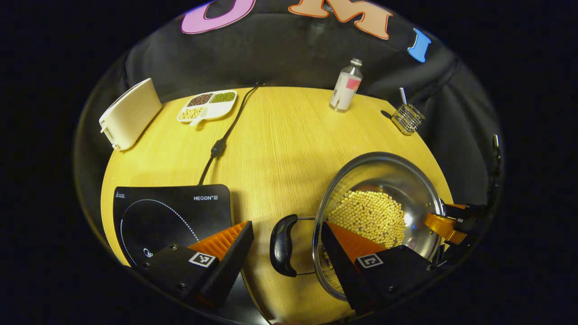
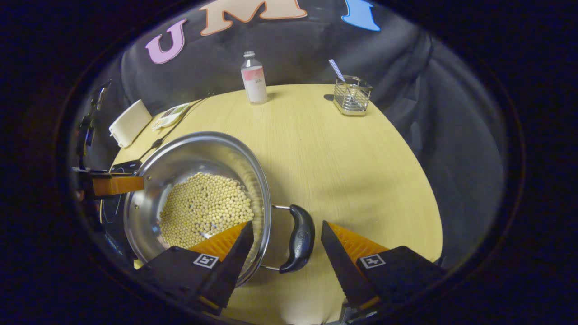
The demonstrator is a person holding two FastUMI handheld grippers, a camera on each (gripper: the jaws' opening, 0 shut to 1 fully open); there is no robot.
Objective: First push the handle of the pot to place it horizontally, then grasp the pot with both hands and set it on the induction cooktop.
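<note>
Both tools' jaws apart round pot (image 1: 379, 212) handles; left view w/ full cooktop (image 1: 174, 219), right w/ edge only.

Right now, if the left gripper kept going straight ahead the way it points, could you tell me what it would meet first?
Most likely the pot's black handle, which sits between the left gripper's open fingers; depth is hard to judge.

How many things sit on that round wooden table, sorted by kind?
Cookware, the steel pot of yellow beans and black induction cooktop: 2
Containers, the clear bottle with pink label, wire basket and white divided dish of beans: 3
Appliances, the white toaster-like box: 1
Total: 6
</note>
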